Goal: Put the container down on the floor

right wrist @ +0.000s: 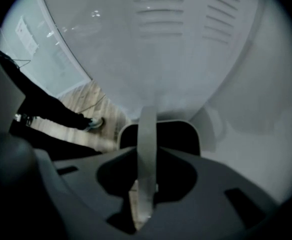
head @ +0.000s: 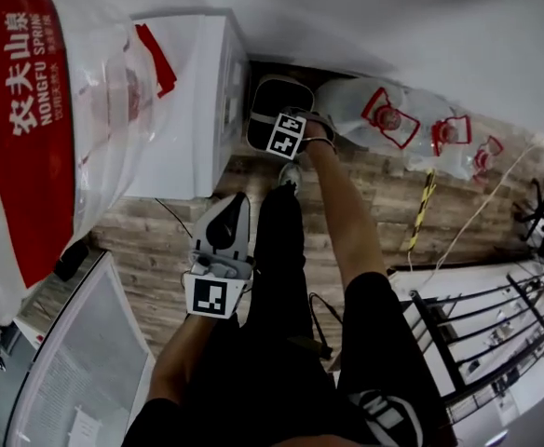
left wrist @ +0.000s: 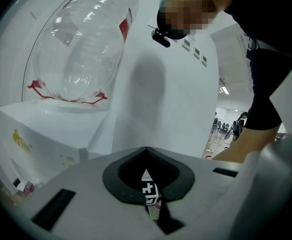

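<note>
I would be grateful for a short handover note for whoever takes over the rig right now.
Right gripper: jaws shut on the pale handle of the dark container, pointing steeply down.
Left gripper: jaws together, nothing between them.
The container hangs close to the white dispenser, over the wooden floor.
Done: container gripped.
Left: whether it touches the floor does not show. Set it down, then open the jaws.

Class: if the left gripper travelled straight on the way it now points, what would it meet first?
Probably the white wall, just right of the water dispenser. Depth is unclear, so the dispenser's near corner might come first.
</note>
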A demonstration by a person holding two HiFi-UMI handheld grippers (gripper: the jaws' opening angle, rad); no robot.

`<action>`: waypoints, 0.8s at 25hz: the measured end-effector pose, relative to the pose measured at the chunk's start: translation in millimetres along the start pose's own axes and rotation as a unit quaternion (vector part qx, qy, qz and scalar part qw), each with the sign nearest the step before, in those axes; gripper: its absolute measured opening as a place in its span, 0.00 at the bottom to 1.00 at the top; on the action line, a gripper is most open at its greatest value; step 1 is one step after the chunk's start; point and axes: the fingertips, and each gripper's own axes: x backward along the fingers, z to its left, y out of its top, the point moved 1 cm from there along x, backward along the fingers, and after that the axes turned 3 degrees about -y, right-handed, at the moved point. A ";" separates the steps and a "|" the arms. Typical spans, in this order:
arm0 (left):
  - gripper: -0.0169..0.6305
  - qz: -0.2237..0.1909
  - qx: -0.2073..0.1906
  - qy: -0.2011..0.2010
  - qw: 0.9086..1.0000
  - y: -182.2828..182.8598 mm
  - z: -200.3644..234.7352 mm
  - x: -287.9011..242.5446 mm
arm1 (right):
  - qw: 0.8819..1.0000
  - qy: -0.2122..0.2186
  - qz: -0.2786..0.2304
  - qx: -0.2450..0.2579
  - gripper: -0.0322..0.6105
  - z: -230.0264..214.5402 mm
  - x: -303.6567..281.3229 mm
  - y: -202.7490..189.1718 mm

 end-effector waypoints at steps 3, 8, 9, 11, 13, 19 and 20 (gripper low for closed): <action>0.07 0.005 0.005 0.002 1.000 -15.1 1.3 -4.5 | 1.000 0.003 -0.004 -0.003 0.19 -7.9 -9.7 3.1; 0.07 0.014 0.009 -0.006 1.000 -37.4 0.1 -10.5 | 1.000 0.004 -0.005 -0.001 0.19 -21.3 -27.4 6.5; 0.07 0.015 0.011 -0.008 1.000 -41.1 -0.1 -10.9 | 1.000 0.004 -0.005 0.000 0.19 -23.2 -30.6 7.4; 0.07 0.019 0.012 -0.012 1.000 -48.0 0.7 -11.3 | 1.000 0.004 -0.006 0.001 0.19 -27.2 -36.5 10.2; 0.07 0.023 0.013 -0.016 1.000 -55.2 2.4 -12.3 | 1.000 0.005 -0.005 0.004 0.19 -31.7 -41.8 12.7; 0.07 0.027 0.011 -0.028 0.999 -66.6 1.7 -17.9 | 1.000 0.006 -0.002 0.011 0.19 -39.6 -53.4 15.1; 0.07 0.028 0.010 -0.029 0.999 -66.6 1.3 -18.9 | 1.000 0.005 -0.002 0.011 0.19 -40.8 -54.2 15.3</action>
